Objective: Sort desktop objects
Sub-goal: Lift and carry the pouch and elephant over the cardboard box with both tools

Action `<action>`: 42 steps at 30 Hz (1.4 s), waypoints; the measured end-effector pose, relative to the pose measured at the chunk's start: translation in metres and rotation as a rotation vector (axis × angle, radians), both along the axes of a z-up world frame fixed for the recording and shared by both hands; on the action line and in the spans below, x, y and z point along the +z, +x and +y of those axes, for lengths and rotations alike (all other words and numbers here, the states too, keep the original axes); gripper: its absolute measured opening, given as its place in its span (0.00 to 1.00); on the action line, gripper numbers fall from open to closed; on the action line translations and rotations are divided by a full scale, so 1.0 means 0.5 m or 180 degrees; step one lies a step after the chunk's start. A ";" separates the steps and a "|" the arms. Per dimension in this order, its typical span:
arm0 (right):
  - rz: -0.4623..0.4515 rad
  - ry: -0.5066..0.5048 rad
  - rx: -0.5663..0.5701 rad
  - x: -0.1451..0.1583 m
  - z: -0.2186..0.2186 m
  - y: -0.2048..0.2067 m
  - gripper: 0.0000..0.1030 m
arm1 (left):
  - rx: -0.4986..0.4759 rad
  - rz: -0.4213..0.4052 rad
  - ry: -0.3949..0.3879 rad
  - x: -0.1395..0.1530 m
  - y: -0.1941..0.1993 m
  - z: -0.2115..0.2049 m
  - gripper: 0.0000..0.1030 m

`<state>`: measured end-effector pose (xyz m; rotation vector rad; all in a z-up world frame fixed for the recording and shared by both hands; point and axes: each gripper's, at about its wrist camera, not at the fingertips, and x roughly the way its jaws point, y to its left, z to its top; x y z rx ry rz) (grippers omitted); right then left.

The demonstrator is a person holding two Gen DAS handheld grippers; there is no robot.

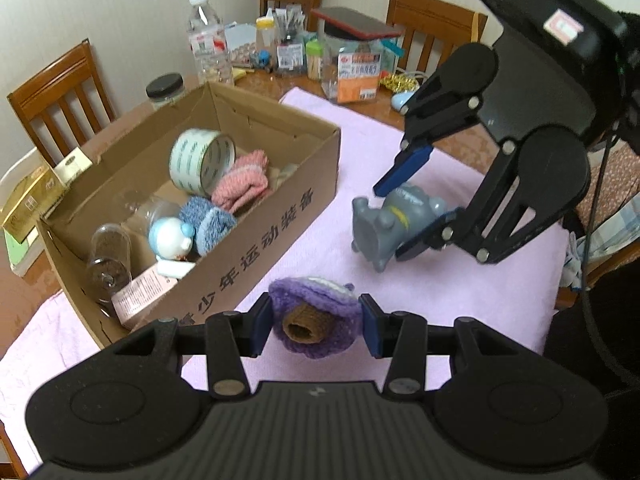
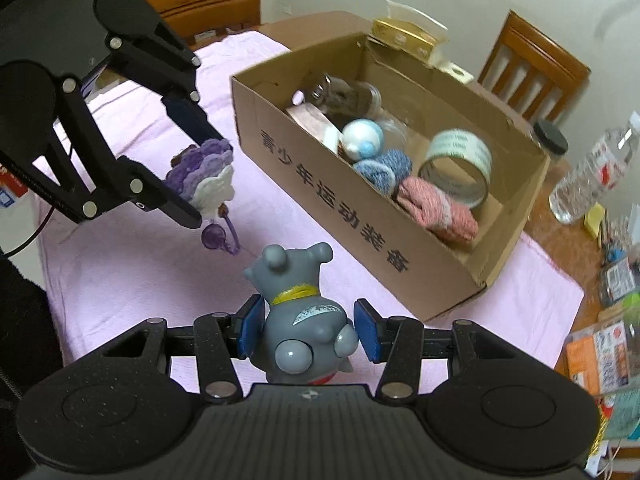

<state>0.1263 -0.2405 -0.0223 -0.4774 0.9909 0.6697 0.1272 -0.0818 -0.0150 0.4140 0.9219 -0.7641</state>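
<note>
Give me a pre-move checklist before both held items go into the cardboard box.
1. Left gripper shut on the purple crocheted pouch: ok.
2. Right gripper shut on the grey rubber animal toy: ok.
3. Both items lifted off the pink cloth: ok.
4. Brown cardboard box open on top: ok.
5. Free floor space inside the box: cannot tell; tape roll and knitted bundles crowd it.
6. Pouch's dangling bead clear of the toy: ok.

Grey toy [image 2: 306, 326] in right gripper [image 2: 308, 330]
</note>
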 end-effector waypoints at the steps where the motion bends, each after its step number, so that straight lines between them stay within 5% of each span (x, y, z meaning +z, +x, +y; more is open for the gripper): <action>1: -0.0023 -0.0002 0.0034 0.005 0.003 -0.002 0.53 | 0.0004 -0.0019 -0.0014 0.008 -0.002 0.001 0.44; 26: -0.0554 0.0155 0.0077 0.157 0.003 0.068 0.53 | 0.0196 -0.0778 -0.0152 0.172 0.080 0.033 0.44; 42: -0.0640 0.0232 -0.0033 0.182 -0.002 0.187 0.53 | 0.0403 -0.0546 0.0084 0.090 0.204 0.050 0.44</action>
